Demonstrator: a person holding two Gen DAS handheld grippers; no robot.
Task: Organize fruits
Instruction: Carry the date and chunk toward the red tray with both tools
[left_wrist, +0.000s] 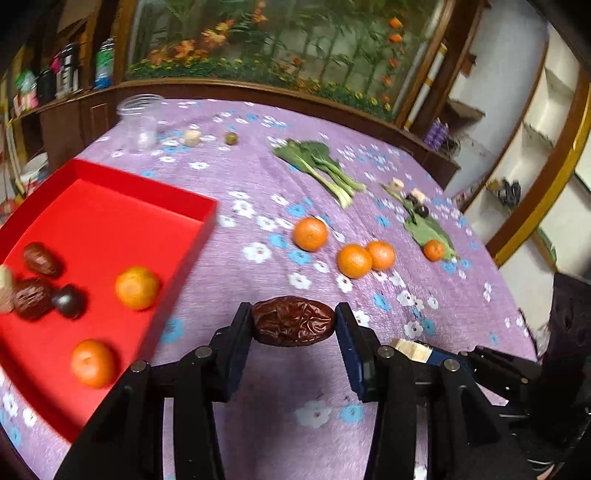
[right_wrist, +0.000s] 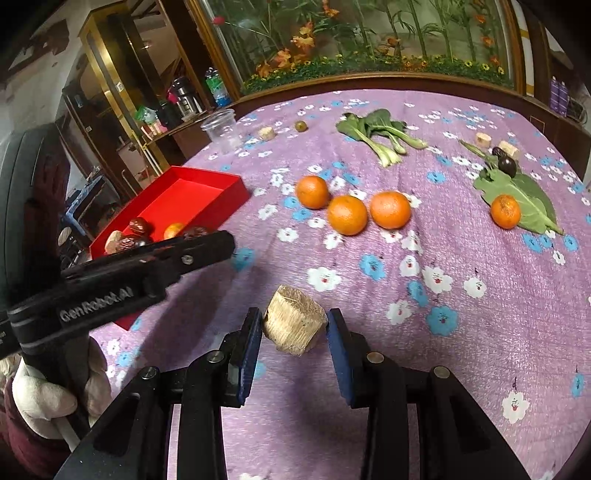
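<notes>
A purple flowered tablecloth (right_wrist: 461, 350) carries a red tray (left_wrist: 110, 206), tangerines (right_wrist: 347, 215) and greens (right_wrist: 376, 133).

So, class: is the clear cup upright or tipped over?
Upright: the cup stands on the cloth, open rim up.

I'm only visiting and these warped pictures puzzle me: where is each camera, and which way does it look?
Left wrist: rides the left gripper, looking down along its fingers at a held red date; red tray to its left.
Right wrist: rides the right gripper, whose fingers hold a tan sugarcane piece; the left gripper and a gloved hand show.
Both share the purple flowered tablecloth, loose oranges and greens.
</notes>
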